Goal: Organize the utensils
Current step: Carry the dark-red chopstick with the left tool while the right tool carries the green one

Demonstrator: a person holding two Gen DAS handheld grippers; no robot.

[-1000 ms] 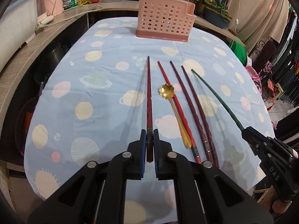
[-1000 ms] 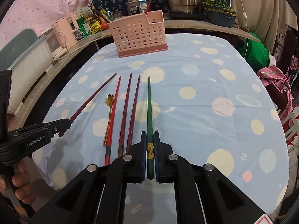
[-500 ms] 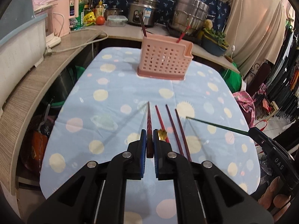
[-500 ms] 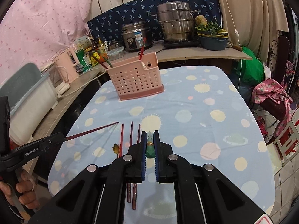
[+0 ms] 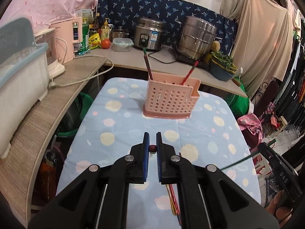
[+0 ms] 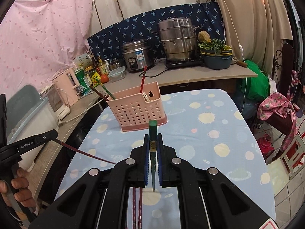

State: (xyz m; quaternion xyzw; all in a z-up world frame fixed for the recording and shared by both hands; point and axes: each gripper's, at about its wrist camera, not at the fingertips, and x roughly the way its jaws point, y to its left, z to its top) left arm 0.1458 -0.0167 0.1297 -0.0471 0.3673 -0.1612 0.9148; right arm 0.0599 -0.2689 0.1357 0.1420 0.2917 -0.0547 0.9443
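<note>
My left gripper (image 5: pixel 152 143) is shut on a dark red chopstick (image 5: pixel 152 148), held up off the table with its end toward the camera. My right gripper (image 6: pixel 153 143) is shut on a green chopstick (image 6: pixel 153 131), also lifted and tilted up. The pink perforated utensil holder (image 5: pixel 169 101) stands at the far end of the table with a few chopsticks in it; it also shows in the right wrist view (image 6: pixel 136 110). A gold spoon and a red chopstick (image 5: pixel 172 200) lie on the cloth below my left gripper. Two dark red chopsticks (image 6: pixel 137 206) lie below my right gripper.
The table carries a blue cloth with planet prints (image 5: pixel 118 133). A wooden counter (image 5: pixel 38 118) curves along the left and back with a rice cooker (image 5: pixel 148 34), steel steamer pot (image 5: pixel 198 36), kettle and bottles. A chair with clothes (image 6: pixel 280 114) stands on the right.
Both grippers have risen from the table, each carrying its chopstick. The chopsticks have swung from lying flat to tilted up, and the view has lifted toward the holder.
</note>
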